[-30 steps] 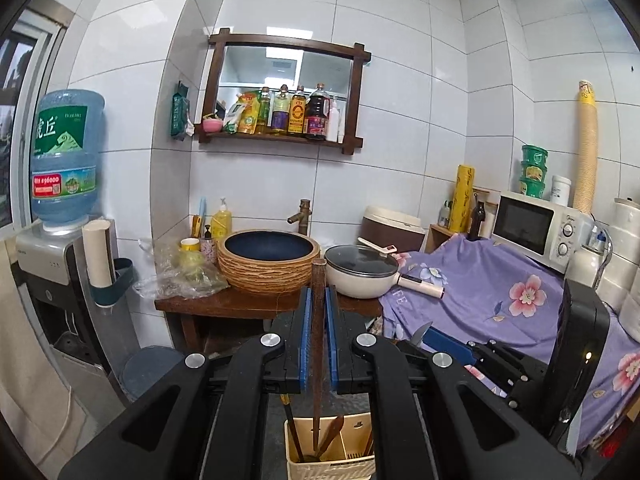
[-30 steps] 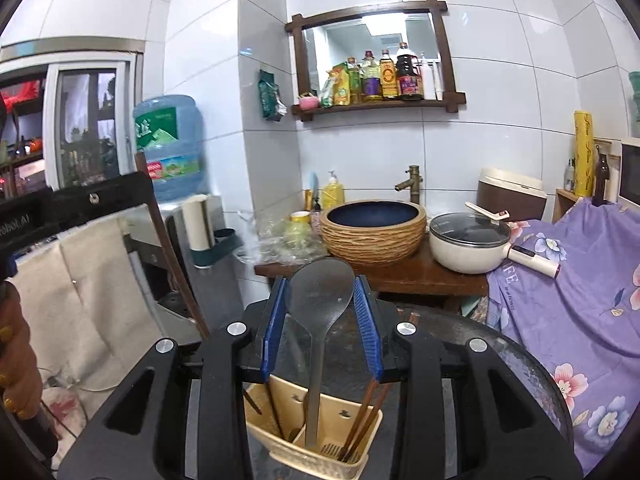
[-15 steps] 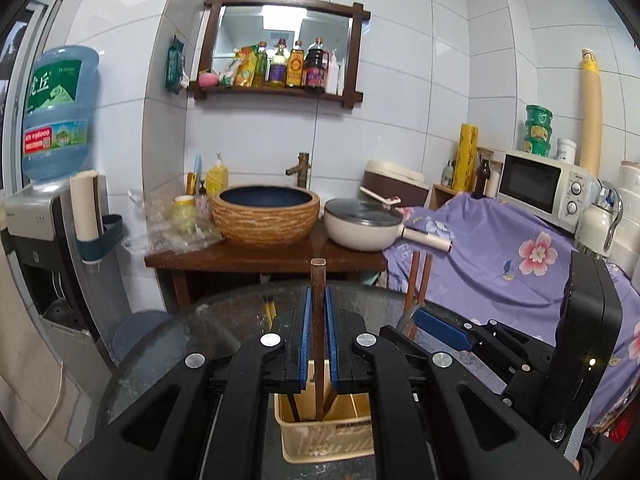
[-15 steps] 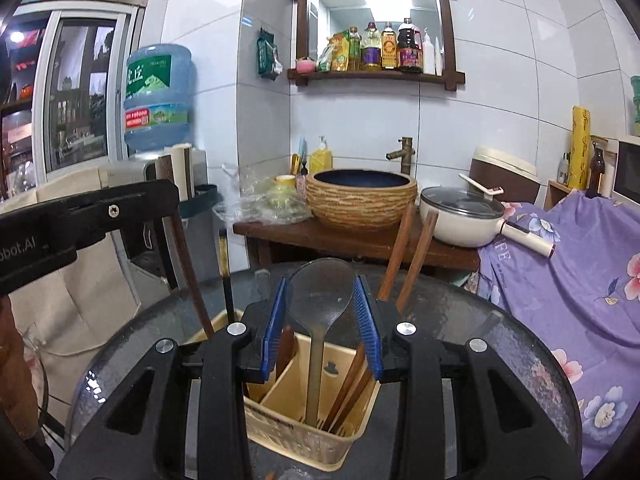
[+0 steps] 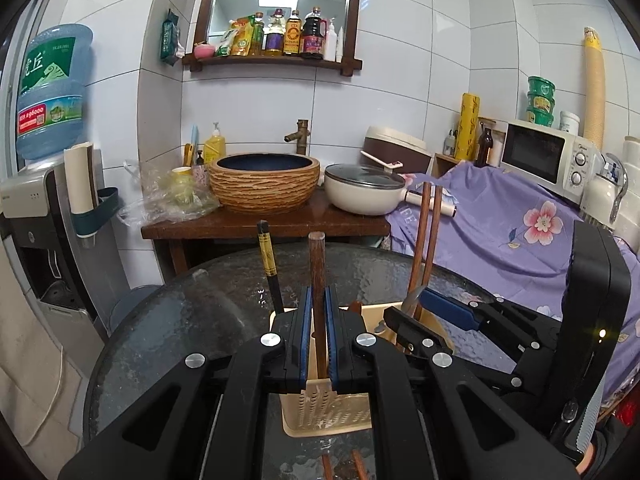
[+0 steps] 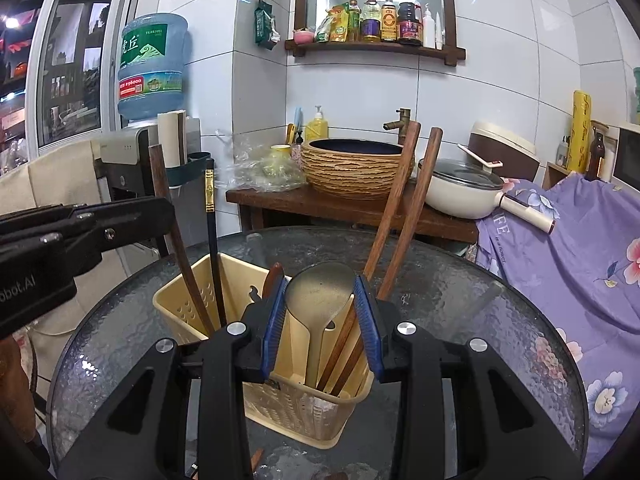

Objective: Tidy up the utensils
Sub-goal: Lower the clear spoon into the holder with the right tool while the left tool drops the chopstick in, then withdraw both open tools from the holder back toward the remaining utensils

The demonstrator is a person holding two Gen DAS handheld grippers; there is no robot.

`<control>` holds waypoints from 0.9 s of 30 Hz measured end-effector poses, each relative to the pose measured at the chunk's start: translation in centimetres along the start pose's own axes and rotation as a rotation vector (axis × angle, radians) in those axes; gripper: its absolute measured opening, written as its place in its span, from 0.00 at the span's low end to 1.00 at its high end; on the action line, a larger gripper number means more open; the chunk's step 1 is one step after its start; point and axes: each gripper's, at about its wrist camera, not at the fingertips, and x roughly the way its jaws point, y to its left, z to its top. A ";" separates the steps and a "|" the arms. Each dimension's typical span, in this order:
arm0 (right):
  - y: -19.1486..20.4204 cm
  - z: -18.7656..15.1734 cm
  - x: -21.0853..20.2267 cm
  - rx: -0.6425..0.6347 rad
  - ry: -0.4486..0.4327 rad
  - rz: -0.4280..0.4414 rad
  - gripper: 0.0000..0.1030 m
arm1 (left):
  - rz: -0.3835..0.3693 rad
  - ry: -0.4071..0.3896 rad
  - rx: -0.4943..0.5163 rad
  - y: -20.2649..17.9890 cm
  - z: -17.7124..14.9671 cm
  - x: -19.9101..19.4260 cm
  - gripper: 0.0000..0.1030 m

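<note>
- Standing on the dark glass tabletop [image 6: 500,320], the cream utensil holder [image 6: 188,304] sits right under both of your grippers, its perforated walls facing you.
- Your left gripper [image 5: 319,344] is clenched on a brown wooden stick [image 5: 317,264], which stands nearly upright between the blue pads with its lower end down inside the holder.
- Your right gripper [image 6: 322,324] grasps a grey metal ladle [image 6: 320,292] by its bowl, the bowl pinched between the two blue pads and the handle pointing down into a front compartment.
- Two brown wooden chopsticks [image 6: 404,200] lean out of that same side of the holder, tilted up and to the right, just beside the ladle.
- A black chopstick with a gold band [image 6: 209,200] stands in the far left compartment, near the stick you hold.
- Beyond the tabletop, a wooden stand carries a woven-look basin [image 6: 356,168] and a cream pan with a glass lid [image 6: 460,188].
- A purple flowered cloth [image 6: 568,248] covers the surface to your right.
</note>
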 end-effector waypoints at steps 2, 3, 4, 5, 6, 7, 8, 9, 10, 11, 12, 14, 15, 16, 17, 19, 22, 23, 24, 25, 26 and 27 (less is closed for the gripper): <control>0.1 -0.1 0.0 -0.003 0.004 0.007 0.42 | -0.010 0.001 -0.003 0.0 0.0 0.0 0.07; 0.1 -0.2 -0.1 -0.005 0.001 0.008 0.46 | -0.014 0.000 -0.002 0.0 0.0 -0.1 0.07; 0.1 -0.2 -0.4 -0.009 -0.012 0.006 0.54 | -0.017 -0.004 0.000 0.0 0.0 -0.2 0.08; 0.2 -0.3 -0.7 -0.012 -0.021 0.005 0.60 | -0.018 -0.012 0.008 -0.1 0.1 -0.5 0.12; 0.2 -0.3 -0.9 -0.014 -0.027 0.006 0.60 | -0.019 -0.018 0.011 -0.2 0.1 -0.7 0.16; 0.2 -0.4 -1.1 -0.014 -0.030 0.007 0.60 | -0.022 -0.029 0.013 -0.2 0.2 -1.0 0.25; 0.2 -0.4 -1.3 -0.015 -0.031 0.006 0.61 | -0.023 -0.036 0.012 -0.2 0.2 -1.2 0.31; 0.2 -0.5 -1.5 -0.016 -0.031 0.007 0.61 | -0.023 -0.044 0.009 -0.1 0.2 -1.5 0.32; 0.2 -0.6 -1.8 -0.017 -0.031 0.009 0.62 | -0.024 -0.055 0.004 0.0 0.3 -2.0 0.33; 0.2 -0.7 -2.1 -0.016 -0.034 0.010 0.62 | -0.026 -0.060 0.002 0.0 0.3 -2.2 0.33; 0.2 -0.9 -2.5 -0.014 -0.037 0.008 0.63 | -0.028 -0.066 0.000 0.2 0.3 -2.6 0.34; 0.2 -1.1 -3.2 -0.010 -0.038 0.002 0.66 | -0.027 -0.082 -0.009 0.4 0.2 -3.4 0.44; 0.3 -1.3 -3.7 -0.009 -0.035 0.009 0.66 | -0.026 -0.089 -0.015 0.5 0.1 -3.9 0.48; 0.5 -1.5 -4.1 -0.008 -0.027 0.017 0.68 | -0.023 -0.094 -0.021 0.6 -0.1 -4.2 0.55; 0.7 -1.8 -4.5 -0.009 -0.018 0.021 0.69 | -0.018 -0.093 -0.025 0.7 -0.5 -4.7 0.59; 1.2 -2.6 -5.5 -0.017 0.007 0.037 0.69 | -0.002 -0.083 -0.033 0.9 -1.2 -5.3 0.65; 2.4 -4.3 -6.6 -0.049 0.070 0.065 0.70 | 0.023 -0.020 -0.052 1.4 -3.1 -5.6 0.74; 2.8 -5.0 -6.7 -0.061 0.094 0.069 0.70 | 0.024 -0.001 -0.056 1.6 -3.6 -5.6 0.75; 3.2 -5.7 -6.9 -0.072 0.122 0.075 0.70 | 0.026 0.022 -0.057 1.8 -4.4 -5.6 0.76; 3.7 -6.6 -7.0 -0.087 0.165 0.088 0.70 | 0.028 0.042 -0.055 1.9 -5.1 -5.5 0.76; 4.1 -7.4 -7.0 -0.096 0.192 0.097 0.70 | 0.040 0.064 -0.049 2.0 -6.0 -5.5 0.76; 4.5 -8.2 -7.2 -0.105 0.215 0.104 0.70 | 0.055 0.080 -0.045 2.2 -6.7 -5.5 0.76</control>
